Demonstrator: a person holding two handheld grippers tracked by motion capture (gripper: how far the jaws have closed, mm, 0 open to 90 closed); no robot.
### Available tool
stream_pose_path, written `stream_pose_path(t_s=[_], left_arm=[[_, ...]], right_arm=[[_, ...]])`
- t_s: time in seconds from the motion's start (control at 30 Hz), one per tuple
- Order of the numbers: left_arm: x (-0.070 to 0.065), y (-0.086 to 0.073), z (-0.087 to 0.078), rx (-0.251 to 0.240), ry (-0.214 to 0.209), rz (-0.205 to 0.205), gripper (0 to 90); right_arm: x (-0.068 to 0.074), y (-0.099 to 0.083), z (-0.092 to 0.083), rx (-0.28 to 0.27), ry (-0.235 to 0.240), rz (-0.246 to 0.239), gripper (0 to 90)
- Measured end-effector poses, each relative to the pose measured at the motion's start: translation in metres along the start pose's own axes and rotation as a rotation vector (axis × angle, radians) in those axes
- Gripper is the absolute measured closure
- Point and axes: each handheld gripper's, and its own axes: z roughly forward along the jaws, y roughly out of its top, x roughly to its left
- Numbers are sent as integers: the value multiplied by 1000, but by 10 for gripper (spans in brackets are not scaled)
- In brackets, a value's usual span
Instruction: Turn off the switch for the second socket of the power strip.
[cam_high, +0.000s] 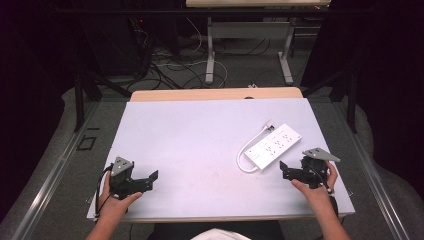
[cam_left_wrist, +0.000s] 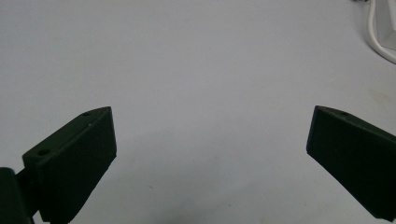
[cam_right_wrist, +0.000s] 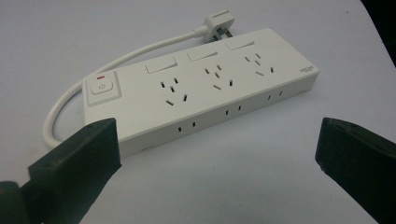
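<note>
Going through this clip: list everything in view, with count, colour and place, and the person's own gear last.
power strip: one, white, flat on the right half of the table, apart from both grippers
its cord: one, white, loops off the switch end and runs along the far side to the plug
table: one, pale grey-white top with a wooden far edge
second table: one, light top on white legs, on the floor beyond
loose cables: several, dark and white, on the floor beyond
left gripper: one, black, near left corner, jaws open, holding nothing
right gripper: one, black, near right, beside the strip's near end, jaws open, holding nothing
hands: two, one on each gripper, entering from the bottom
</note>
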Motion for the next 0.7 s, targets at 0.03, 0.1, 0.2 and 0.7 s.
stream_pose_path(t_s=[0.03,0.1,0.2,0.7], left_arm=[[0,0,0,-2,2,-1,17],[0,0,-1,-6,5,-4,17],[0,-1,-2,-6,7,-3,17],[0,-2,-4,-13,12,-15,17]], right_arm=[[0,1,1,-7,-1,-10,0],[1,3,1,4,3,-16,0],[3,7,3,2,20,-23,0],[10,26,4,41,53,-51,67]])
